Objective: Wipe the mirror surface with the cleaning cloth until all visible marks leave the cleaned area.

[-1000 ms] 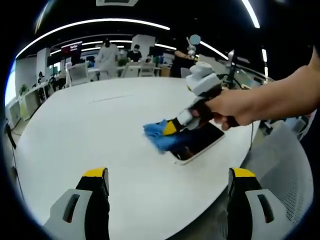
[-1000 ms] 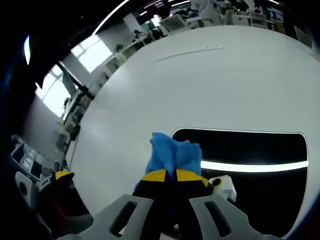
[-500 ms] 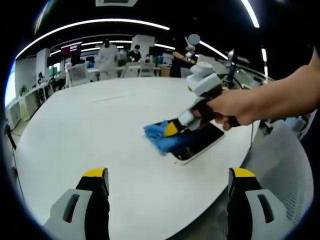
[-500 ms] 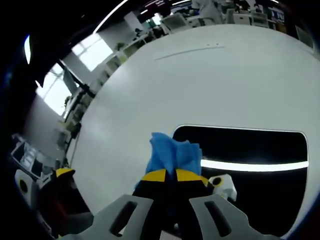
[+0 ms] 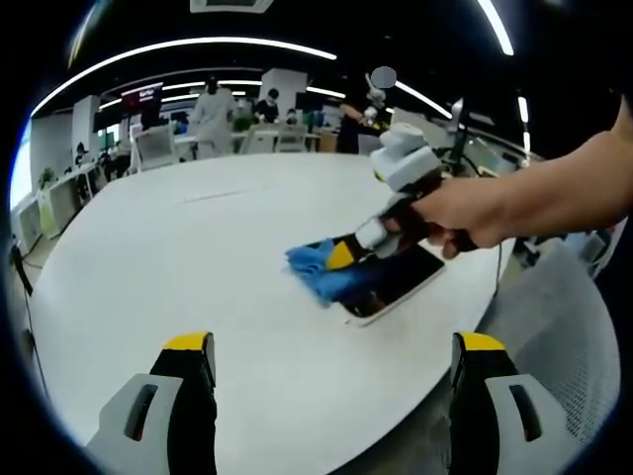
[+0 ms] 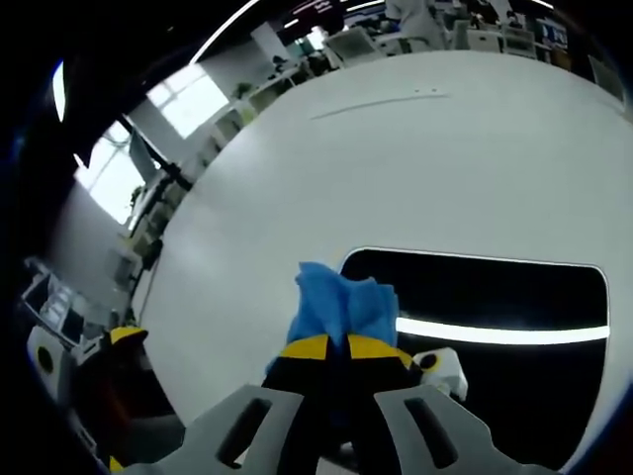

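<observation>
A rectangular mirror (image 6: 495,297) with a white frame lies flat on the white round table (image 6: 415,168), reflecting a ceiling light strip. In the left gripper view the mirror (image 5: 396,282) lies near the table's right edge. My right gripper (image 6: 336,348) is shut on a blue cleaning cloth (image 6: 341,302), which presses on the mirror's left end. The left gripper view shows that right gripper (image 5: 341,257) held by a hand (image 5: 465,213), with the cloth (image 5: 315,269) at its tip. My left gripper (image 5: 331,346) stands open over the table's near part, well short of the mirror.
The table edge (image 5: 435,396) curves close on the right, beside a grey chair (image 5: 554,327). Desks, chairs and people (image 5: 213,104) stand in the office beyond the table's far side. Bright windows (image 6: 178,104) lie at the left.
The right gripper with the cloth has shifted very slightly on the mirror's end. The left gripper has stayed still and open.
</observation>
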The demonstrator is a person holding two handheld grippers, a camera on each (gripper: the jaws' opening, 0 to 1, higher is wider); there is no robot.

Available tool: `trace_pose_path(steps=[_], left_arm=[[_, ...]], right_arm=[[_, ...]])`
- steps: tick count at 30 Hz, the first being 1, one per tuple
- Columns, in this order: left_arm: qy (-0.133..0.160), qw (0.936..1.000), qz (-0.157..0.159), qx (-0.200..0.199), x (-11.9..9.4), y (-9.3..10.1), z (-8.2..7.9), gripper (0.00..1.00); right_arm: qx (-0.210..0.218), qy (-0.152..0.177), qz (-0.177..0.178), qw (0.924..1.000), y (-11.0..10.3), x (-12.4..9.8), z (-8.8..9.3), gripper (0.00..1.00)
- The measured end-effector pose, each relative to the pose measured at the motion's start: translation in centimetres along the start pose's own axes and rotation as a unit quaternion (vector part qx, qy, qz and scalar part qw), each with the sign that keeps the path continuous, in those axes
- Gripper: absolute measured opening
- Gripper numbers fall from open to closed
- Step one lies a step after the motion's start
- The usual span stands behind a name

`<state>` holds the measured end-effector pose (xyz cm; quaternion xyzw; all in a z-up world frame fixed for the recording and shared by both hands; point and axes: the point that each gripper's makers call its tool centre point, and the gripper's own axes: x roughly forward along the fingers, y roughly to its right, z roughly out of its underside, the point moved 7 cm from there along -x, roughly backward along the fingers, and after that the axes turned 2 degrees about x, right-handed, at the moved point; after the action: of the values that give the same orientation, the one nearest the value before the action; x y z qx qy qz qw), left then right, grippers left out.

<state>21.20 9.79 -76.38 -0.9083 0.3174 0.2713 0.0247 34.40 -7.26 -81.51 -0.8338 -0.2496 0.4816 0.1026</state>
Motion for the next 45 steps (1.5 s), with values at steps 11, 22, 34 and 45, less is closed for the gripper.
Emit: trace_pose_path(steps=[11, 22, 34, 45], left_arm=[[-0.003, 1.0, 0.003, 0.004, 0.0, 0.1, 0.0, 0.99], [-0.01, 0.9999, 0.007, 0.01, 0.1, 0.3, 0.2, 0.99], [-0.013, 0.9998, 0.008, 0.012, 0.1, 0.3, 0.2, 0.99], [-0.014, 0.9998, 0.006, 0.011, 0.1, 0.2, 0.2, 0.99]], right_arm=[[-0.007, 0.001, 0.009, 0.9999, 1.2, -0.7, 0.0, 0.0], [-0.008, 0.002, 0.018, 0.9998, 3.0, -1.7, 0.1, 0.0], [0.0, 0.004, 0.023, 0.9997, 4.4, -3.1, 0.5, 0.0], [0.002, 0.002, 0.026, 0.9997, 6.1, -4.1, 0.6, 0.0]])
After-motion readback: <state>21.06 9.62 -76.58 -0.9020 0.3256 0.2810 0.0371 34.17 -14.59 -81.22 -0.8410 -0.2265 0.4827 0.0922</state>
